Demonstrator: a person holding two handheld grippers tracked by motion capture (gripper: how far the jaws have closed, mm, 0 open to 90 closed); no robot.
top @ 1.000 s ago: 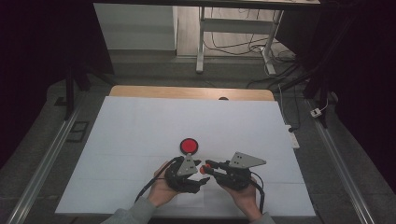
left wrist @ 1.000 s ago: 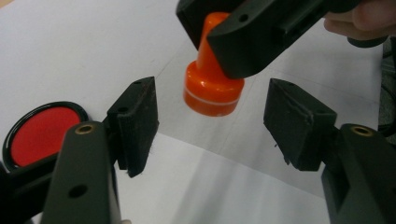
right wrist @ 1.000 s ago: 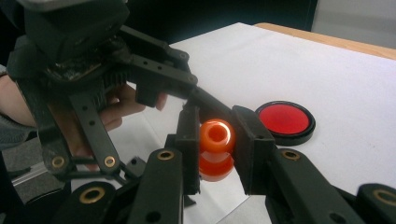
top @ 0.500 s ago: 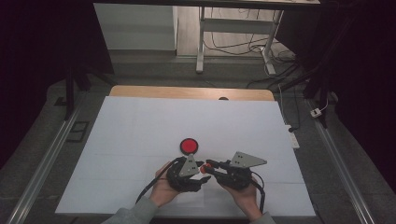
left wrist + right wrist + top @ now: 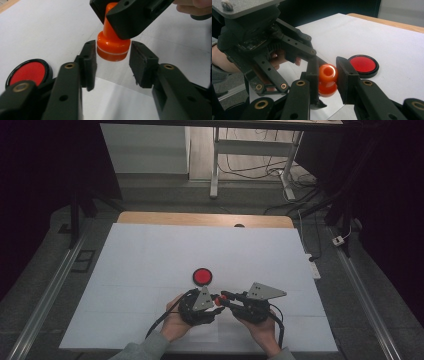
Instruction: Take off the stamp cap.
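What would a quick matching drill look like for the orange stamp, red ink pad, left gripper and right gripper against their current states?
Things:
1. orange stamp
2. red ink pad
3. left gripper
4. right gripper

States:
A. open, jaws either side of the stamp's wide base
B. lying on the white sheet, untouched
C. shut on the stamp's narrow handle
D. held up off the sheet

Pairs: 1-D, 2-B, 3-A, 4-C

Black two-jaw left gripper (image 5: pixel 216 304) and right gripper (image 5: pixel 223 299), brass-coloured pivot pins, grey triangular top plates, black trailing cables; grey sleeves.
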